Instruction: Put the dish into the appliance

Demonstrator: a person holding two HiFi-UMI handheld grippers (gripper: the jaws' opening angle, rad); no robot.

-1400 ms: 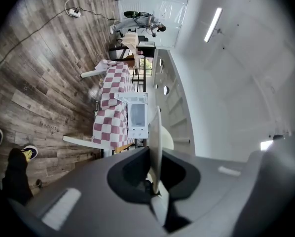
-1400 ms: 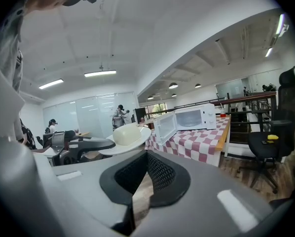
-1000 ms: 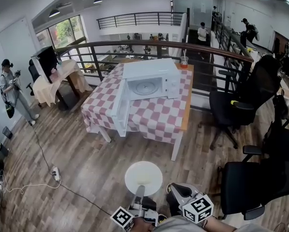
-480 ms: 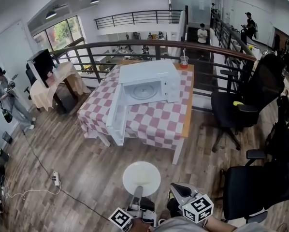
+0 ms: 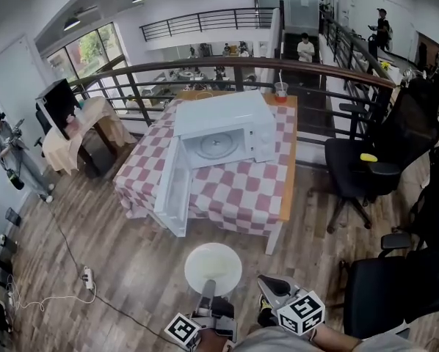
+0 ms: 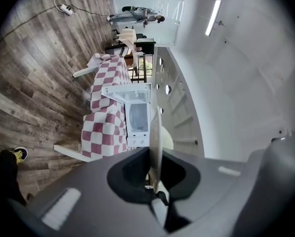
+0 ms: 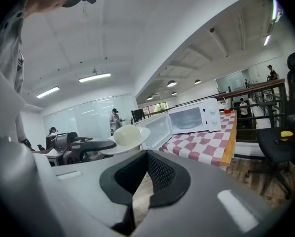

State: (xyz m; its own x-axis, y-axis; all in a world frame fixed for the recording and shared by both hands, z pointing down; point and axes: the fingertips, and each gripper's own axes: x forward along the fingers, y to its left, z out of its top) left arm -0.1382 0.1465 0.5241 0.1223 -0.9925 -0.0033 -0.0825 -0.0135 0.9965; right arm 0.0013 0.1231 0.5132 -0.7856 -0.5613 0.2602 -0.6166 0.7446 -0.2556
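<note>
My left gripper (image 5: 208, 290) is shut on the near rim of a white dish (image 5: 213, 268), which it holds level above the wooden floor. In the left gripper view the dish (image 6: 155, 137) shows edge-on, pinched between the jaws of the left gripper (image 6: 155, 184). A white microwave (image 5: 223, 133) stands ahead on a table with a red-and-white checked cloth (image 5: 234, 185). Its door (image 5: 172, 188) hangs wide open to the left and the cavity shows only the turntable. My right gripper (image 5: 269, 289) is beside the dish, shut and holding nothing. The right gripper view shows the dish (image 7: 128, 137) and the microwave (image 7: 192, 117).
Black office chairs stand at the right (image 5: 366, 163) and near right (image 5: 399, 284). A railing (image 5: 234, 68) runs behind the table, and a cup (image 5: 280, 91) stands on its far edge. A cable and power strip (image 5: 87, 277) lie on the floor at left, near a person (image 5: 10, 156).
The table and microwave have come nearer and lower in the head view as I step towards them. The dish stays in the left gripper; both grippers keep their places.
</note>
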